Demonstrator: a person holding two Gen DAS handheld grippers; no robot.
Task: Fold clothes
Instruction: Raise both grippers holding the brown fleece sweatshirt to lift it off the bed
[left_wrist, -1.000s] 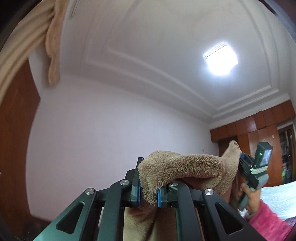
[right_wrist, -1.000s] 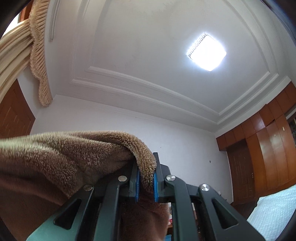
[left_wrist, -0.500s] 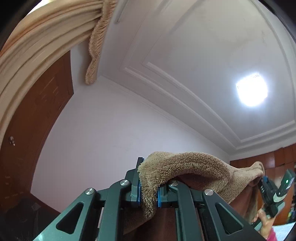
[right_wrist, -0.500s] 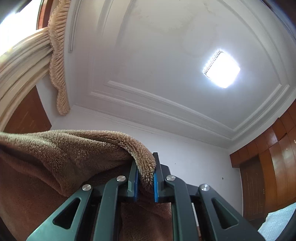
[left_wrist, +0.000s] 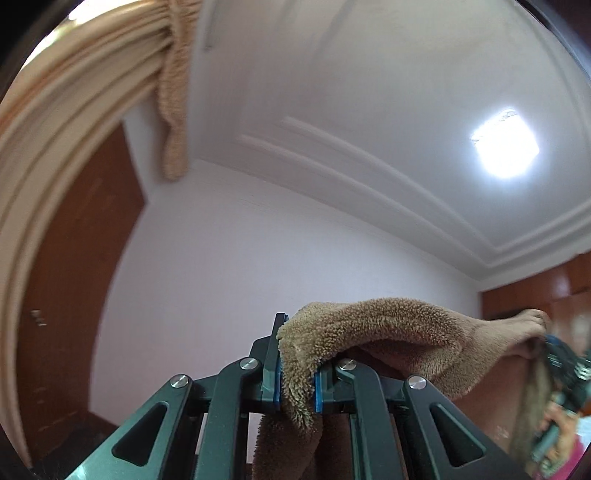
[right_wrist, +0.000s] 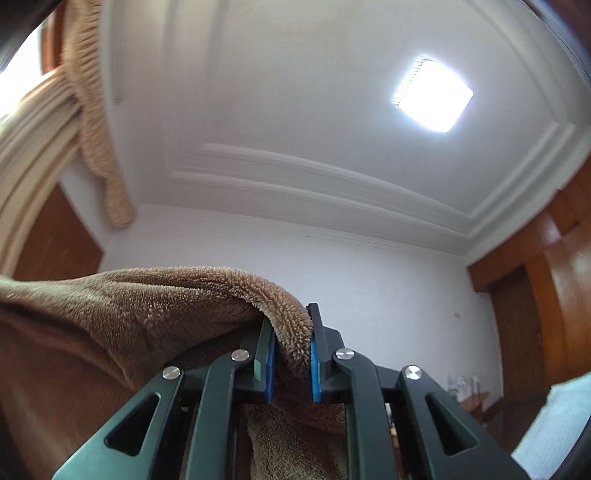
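1. Both grippers have tilted further toward the ceiling over the last second.
2. Left gripper (left_wrist: 297, 369) stays clamped on the fuzzy brown garment (left_wrist: 388, 325); its top edge runs off toward 3 o'clock.
3. Right gripper (right_wrist: 290, 363) pinches the other corner, jaws just eased slightly, fabric between them.
4. Looks like a lift-and-spread before folding.

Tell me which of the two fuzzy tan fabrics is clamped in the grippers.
The brown fleece garment, pinched by the left gripper and the right gripper. The other, the fringed curtain valance, hangs by the ceiling, untouched.
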